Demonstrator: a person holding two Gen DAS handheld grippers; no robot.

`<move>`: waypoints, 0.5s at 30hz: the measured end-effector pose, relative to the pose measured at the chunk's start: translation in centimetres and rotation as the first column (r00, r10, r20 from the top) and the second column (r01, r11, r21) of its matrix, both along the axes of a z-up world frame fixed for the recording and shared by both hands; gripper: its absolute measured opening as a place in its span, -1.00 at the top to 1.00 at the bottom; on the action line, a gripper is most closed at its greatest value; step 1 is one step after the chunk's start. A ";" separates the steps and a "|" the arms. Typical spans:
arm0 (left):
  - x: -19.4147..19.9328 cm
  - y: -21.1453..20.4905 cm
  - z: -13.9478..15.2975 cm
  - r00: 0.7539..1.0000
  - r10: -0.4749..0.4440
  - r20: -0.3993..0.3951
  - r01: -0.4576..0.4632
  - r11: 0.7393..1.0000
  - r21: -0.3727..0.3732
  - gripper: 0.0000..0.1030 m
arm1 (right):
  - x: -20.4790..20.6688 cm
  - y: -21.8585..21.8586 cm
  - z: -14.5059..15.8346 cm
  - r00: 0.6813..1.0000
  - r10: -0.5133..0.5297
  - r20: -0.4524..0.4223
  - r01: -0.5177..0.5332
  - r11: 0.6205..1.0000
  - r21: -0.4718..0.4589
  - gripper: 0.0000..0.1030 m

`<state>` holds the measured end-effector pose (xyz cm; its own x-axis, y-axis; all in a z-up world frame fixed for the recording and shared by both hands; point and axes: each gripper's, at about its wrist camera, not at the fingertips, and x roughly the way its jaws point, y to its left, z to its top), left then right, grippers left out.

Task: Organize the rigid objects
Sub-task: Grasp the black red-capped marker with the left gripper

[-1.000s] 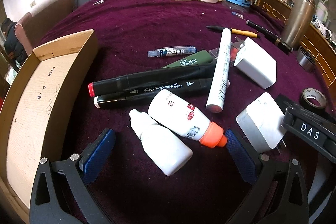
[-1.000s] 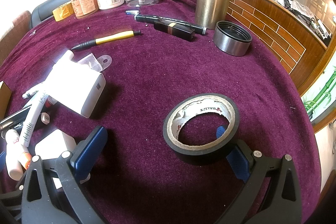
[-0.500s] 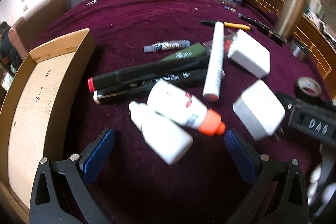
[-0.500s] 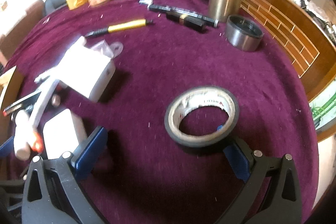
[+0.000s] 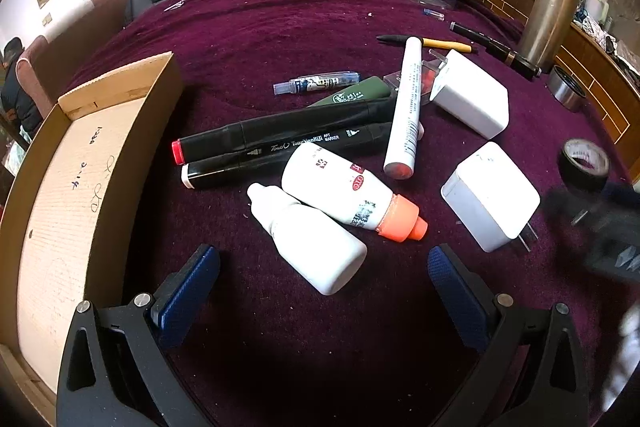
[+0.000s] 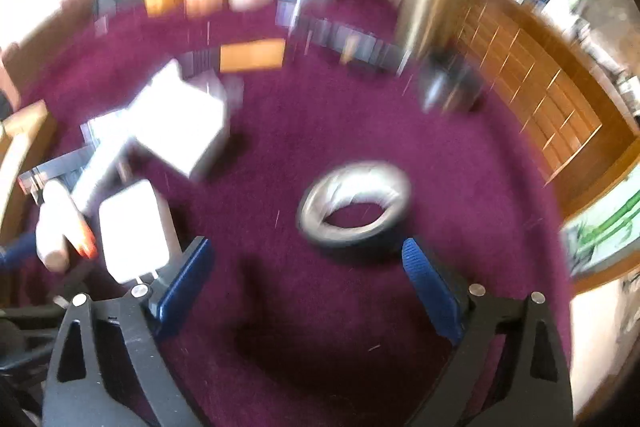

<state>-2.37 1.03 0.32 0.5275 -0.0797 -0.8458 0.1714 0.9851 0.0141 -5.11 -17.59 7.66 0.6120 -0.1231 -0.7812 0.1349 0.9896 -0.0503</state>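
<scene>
Purple velvet cloth (image 5: 280,39), one table's worth, bearing a loose heap of rigid items for sorting; landmark taken as the cardboard box (image 5: 60,195), open and seemingly bare, at the cloth's left edge. Just right of the box: two black art markers (image 5: 288,139) lying side by side; nearer the camera, a plain white bottle (image 5: 308,239) touching an orange-capped bottle (image 5: 352,199); a long white tube (image 5: 406,107) resting across the markers' far ends. Further right of the box: two white plug adapters (image 5: 490,195), then a black tape roll (image 6: 356,203), farthest from it. Left gripper (image 5: 324,287): spread wide, holding nothing, hovering over the white bottle's base. Right gripper (image 6: 308,279): likewise spread and empty, the tape roll just ahead of its right pad; that view is heavily smeared, so exact spacing cannot be told. Hazards, as judged: a fast right-hand approach may nudge the roll away or clip only its rim, letting it tip out; closing the left pads on the smooth, round bottle may squirt it sideways into its orange-capped neighbour; lifting any marker risks rolling the tube off the heap.
</scene>
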 end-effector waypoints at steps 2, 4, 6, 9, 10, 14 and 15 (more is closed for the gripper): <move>0.0 0.0 0.0 1.000 0.002 0.000 -0.002 1.000 0.000 -0.98 | -2.4 -0.5 3.3 0.968 -0.025 0.248 0.021 1.000 0.019 -0.88; 0.1 0.0 0.0 1.000 0.012 -0.002 -0.012 1.000 -0.004 -0.98 | -4.2 -1.8 4.3 0.897 -0.047 0.439 -0.034 0.984 0.174 -1.00; 0.3 0.0 0.0 1.000 0.017 -0.005 -0.017 1.000 -0.004 -0.98 | -2.3 -2.0 3.2 0.938 -0.055 0.341 -0.021 0.977 0.214 -0.95; 0.0 0.3 0.3 1.000 -0.001 -0.030 0.001 1.000 -0.009 -0.94 | -0.2 -1.9 1.2 0.960 -0.063 0.273 0.009 0.981 0.194 -0.70; -0.3 0.5 0.6 0.999 -0.015 -0.040 0.014 1.000 -0.026 -0.82 | -0.1 -2.1 0.5 0.959 -0.074 0.273 0.026 0.984 0.174 -0.70; -2.2 3.0 3.7 0.999 -0.045 0.024 0.048 0.991 -0.123 -0.76 | 0.2 -3.5 -1.0 0.962 -0.112 0.250 0.056 0.974 0.219 -0.70; -2.3 3.5 4.4 0.998 -0.044 0.055 0.050 0.992 -0.116 -0.76 | 0.0 -3.8 -1.0 0.957 -0.121 0.263 0.058 0.970 0.238 -0.70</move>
